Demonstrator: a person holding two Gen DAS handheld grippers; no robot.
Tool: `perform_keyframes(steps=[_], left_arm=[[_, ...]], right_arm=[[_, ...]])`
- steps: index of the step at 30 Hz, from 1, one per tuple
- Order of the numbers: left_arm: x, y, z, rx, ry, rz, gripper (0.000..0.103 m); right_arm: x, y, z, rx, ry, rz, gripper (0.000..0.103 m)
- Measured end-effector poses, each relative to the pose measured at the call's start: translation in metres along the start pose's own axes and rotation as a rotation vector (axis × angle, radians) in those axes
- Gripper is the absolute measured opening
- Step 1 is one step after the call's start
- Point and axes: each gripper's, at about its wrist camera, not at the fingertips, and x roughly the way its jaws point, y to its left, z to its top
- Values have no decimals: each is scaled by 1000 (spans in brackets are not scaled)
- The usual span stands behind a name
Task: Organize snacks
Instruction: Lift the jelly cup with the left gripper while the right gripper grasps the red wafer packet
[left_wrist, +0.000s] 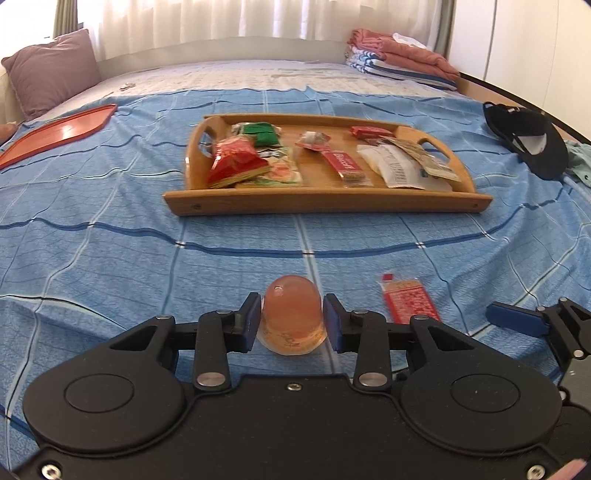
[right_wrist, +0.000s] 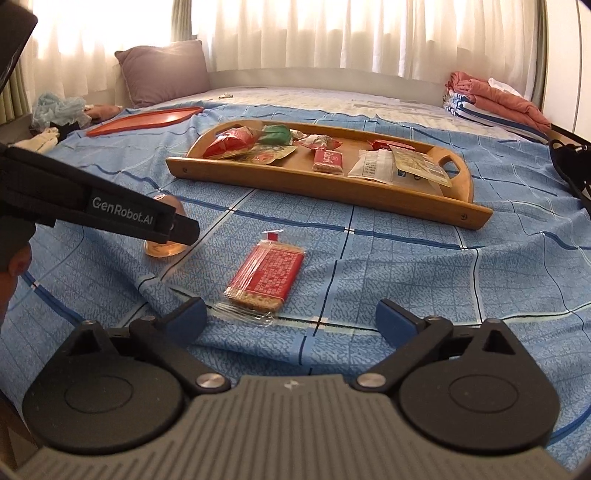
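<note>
On blue checked bedspread (right_wrist: 406, 258), left claw (left_wrist: 291, 321) gripping jelly cup (left_wrist: 291, 317), right claw (right_wrist: 291, 314) spread wide, curtained window (right_wrist: 332, 33) behind.

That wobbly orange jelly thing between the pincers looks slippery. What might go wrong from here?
The jelly cup is a smooth dome sitting on soft, wrinkled bedding, so the left tool could squeeze it out sideways or tip it. The wooden tray is already crowded, so a dropped cup might roll off the packets. The right tool, open near the red cracker packet, could snag its thin wrapper.
</note>
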Motion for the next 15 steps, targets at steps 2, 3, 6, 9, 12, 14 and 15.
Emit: perform_keyframes(steps=[2, 3, 6, 9, 12, 14, 15], left_arm=[[0, 4, 0, 0, -3, 11, 35], [0, 5, 0, 0, -2, 15, 35], [0, 11, -1, -12, 1, 17, 35], [-1, 14, -2, -12, -5, 17, 35], [-2, 16, -3, -6, -9, 18, 35], [-1, 17, -3, -5, -8, 21, 35], [0, 17, -3, -6, -7, 23, 35]], right_arm=[[-1, 0, 2, 15, -8, 1, 97], [-1, 1, 3, 23, -14, 3, 94], [0, 3, 7, 42, -17, 20, 90], [1, 8, 10, 25, -16, 27, 82], [3, 11, 12, 7, 0, 37, 73], [4, 11, 13, 7, 5, 41, 73], [5, 11, 14, 10, 6, 43, 73]])
